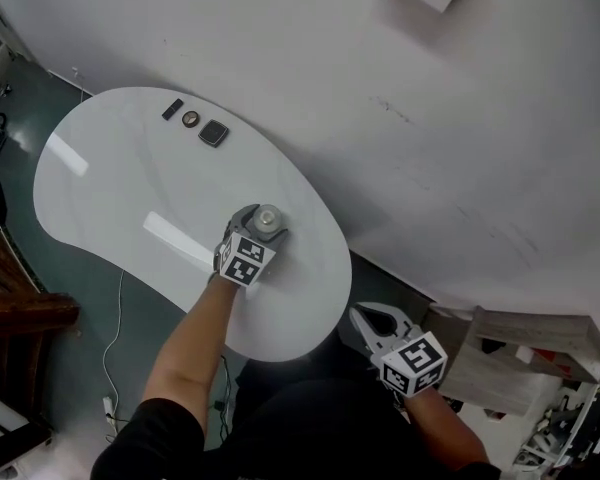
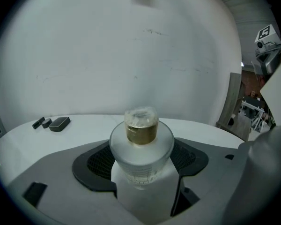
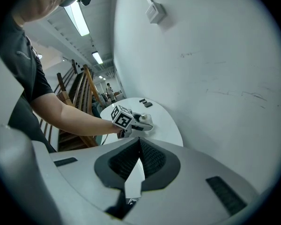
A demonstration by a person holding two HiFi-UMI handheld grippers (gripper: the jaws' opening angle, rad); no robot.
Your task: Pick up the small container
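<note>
The small container (image 1: 269,217), a frosted bottle with a gold collar and a clear cap, is seen upright on the white table (image 1: 120,188), on the half of the table nearer the person and toward the table's wall-side edge; it is flanked by the fingers of the left gripper (image 1: 260,226), which is held low over the table. The fingers are spread wide with the container standing between them; the dark ribbed pads (image 2: 96,162) are seen set back on either side of it and no squeeze on it is shown. The right gripper (image 1: 363,318) is held off the table, past the table's near end; its fingers are brought together, with nothing between them. Three small dark objects (image 1: 196,122) are laid in a row at the far end of the table, well apart from the container; a cable (image 1: 110,353) is trailed over the floor below the table's near edge.
</note>
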